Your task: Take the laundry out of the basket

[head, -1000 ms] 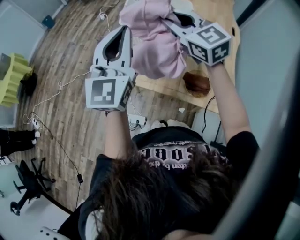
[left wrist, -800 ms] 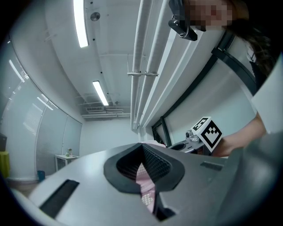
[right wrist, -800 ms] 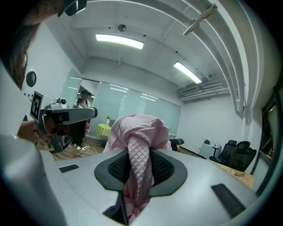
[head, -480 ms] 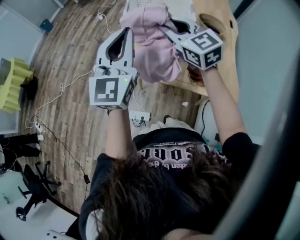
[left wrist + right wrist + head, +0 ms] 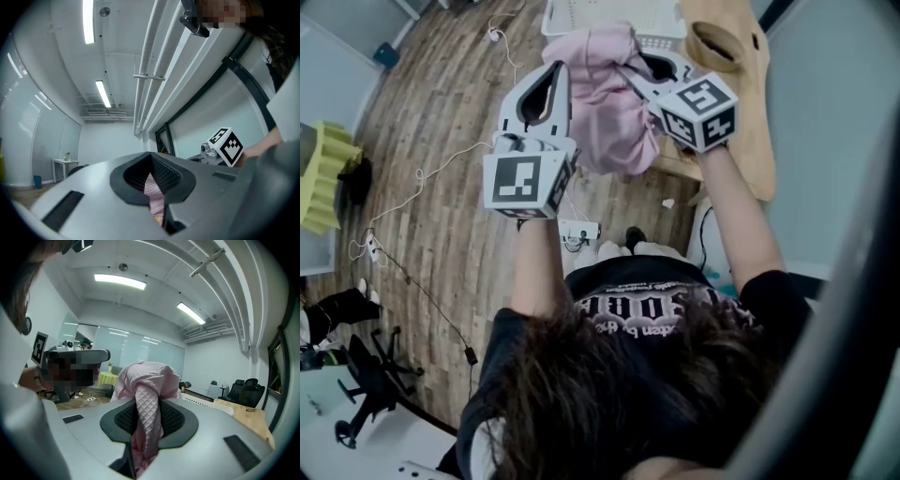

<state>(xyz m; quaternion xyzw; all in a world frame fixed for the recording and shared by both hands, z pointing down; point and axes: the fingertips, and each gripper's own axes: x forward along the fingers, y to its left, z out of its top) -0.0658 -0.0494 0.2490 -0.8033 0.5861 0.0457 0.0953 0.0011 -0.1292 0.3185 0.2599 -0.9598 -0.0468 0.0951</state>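
A pink waffle-weave cloth (image 5: 609, 103) hangs bunched between my two grippers, above the table's near edge. My left gripper (image 5: 551, 80) is shut on a thin fold of the pink cloth (image 5: 153, 192) at the bundle's left side. My right gripper (image 5: 636, 64) is shut on a thick fold of it (image 5: 147, 399), and the rest of the bundle bulges beyond the jaws. The white laundry basket (image 5: 609, 14) stands just past the cloth at the top edge of the head view, and its rim (image 5: 206, 404) shows in the right gripper view.
A wooden table (image 5: 750, 141) carries the basket and a tan bundle (image 5: 717, 42). On the plank floor below lie cables (image 5: 422, 173) and a power strip (image 5: 578, 232). A yellow-green object (image 5: 319, 178) and an office chair (image 5: 366, 384) stand at the left.
Both grippers have sunk a little with the pink cloth still held between them. The white basket has come into view at the top edge.
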